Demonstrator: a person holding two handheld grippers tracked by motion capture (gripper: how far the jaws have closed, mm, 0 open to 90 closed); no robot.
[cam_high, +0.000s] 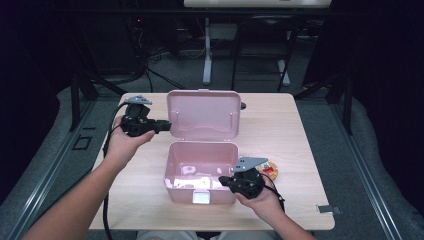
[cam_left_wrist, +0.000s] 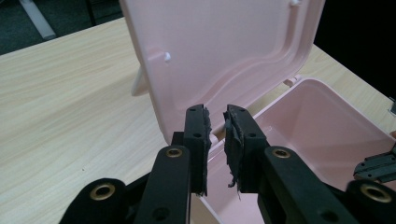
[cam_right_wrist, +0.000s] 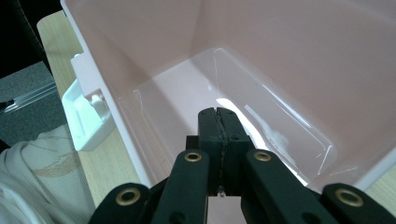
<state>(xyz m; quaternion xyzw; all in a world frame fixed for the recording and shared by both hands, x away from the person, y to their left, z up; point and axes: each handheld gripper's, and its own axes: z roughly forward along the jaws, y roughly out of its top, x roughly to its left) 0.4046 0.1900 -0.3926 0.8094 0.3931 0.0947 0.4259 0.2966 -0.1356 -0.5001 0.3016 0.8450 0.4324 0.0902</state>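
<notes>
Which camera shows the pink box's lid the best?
The high view: the whole lid stands open above the box, every edge visible. The left gripper view shows its inside close up, top cut off, behind the left gripper. The right gripper view looks into the box instead.

1. Light wood-grain tabletop (cam_high: 280, 120), evenly lit from above.
2. Grey floor (cam_high: 175, 75) around it; surroundings dark.
3. White desk leg (cam_high: 207, 50) and black cables (cam_high: 155, 70) behind.
4. Black frame struts (cam_high: 80, 90) at both sides.
</notes>
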